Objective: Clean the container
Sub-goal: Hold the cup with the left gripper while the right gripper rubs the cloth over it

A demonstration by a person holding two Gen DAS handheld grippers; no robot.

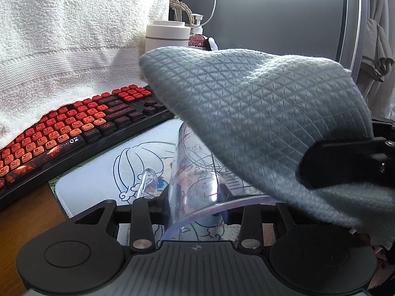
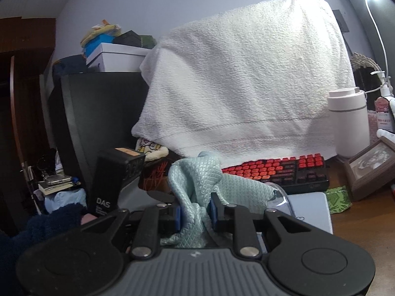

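A clear plastic measuring cup with printed marks and a handle lies gripped between the fingers of my left gripper, held over a white mouse pad. A pale blue-green quilted cloth drapes over the cup's far part. In the right wrist view my right gripper is shut on that cloth, with the cup's clear rim just right of it. The other gripper's black body enters the left wrist view at right.
A red and black keyboard lies behind the pad on a wooden desk. A white towel covers a monitor. A white canister, pump bottle, picture frame and black box stand around.
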